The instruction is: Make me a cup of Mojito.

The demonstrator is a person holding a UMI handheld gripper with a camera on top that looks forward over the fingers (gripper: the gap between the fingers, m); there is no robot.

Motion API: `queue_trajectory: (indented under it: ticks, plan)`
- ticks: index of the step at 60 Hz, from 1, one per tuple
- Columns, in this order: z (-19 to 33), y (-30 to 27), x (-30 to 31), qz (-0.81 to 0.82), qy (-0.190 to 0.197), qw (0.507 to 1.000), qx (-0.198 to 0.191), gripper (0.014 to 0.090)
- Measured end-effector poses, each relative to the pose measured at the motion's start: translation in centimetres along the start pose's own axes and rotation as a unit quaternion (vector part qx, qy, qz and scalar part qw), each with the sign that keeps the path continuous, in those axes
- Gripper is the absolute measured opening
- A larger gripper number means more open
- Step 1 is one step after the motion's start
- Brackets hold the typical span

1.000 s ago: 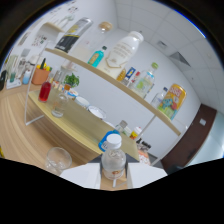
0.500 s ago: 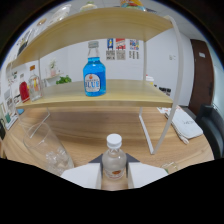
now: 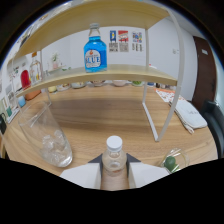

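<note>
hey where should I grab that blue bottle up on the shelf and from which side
Take the blue bottle around its wide labelled body, coming straight from the front, level with the shelf. It stands upright near the open front edge, with clear space either side. The narrow neck sits close under the upper board. The claw is already shut on a small clear bottle, so that goes down first.

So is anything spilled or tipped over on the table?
No, nothing looks spilled or knocked over. The tongs hold a small capped bottle upright. The glass with ice only seems to lean because of the wide lens. The blue bottle stands straight on the shelf.
</note>
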Motion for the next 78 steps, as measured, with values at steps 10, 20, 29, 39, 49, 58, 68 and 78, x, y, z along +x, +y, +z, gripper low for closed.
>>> queue_trajectory:
  ticks: [10,20,29,39,49,58,68,78]
  plan:
    - [-1.1,0.8,0.8,-0.006,0.021,0.999,-0.024,0.0771]
    - [-5.1,-2.0,0.6,0.000,0.051,0.999,0.006,0.0854]
    - [-9.5,-4.5,-1.7,0.021,0.063,0.997,0.030,0.0853]
    - [-13.1,-5.2,-6.1,0.030,0.057,0.997,0.039,0.0852]
    - [-14.6,-3.2,-10.7,0.029,0.046,0.998,0.029,0.0847]
    - [-15.1,-1.8,-14.0,0.027,0.040,0.999,0.015,0.0849]
    - [-16.1,-5.8,-17.1,0.026,0.047,0.998,0.033,0.0852]
    - [-18.0,-14.6,-22.0,0.027,0.022,0.995,0.093,0.0853]
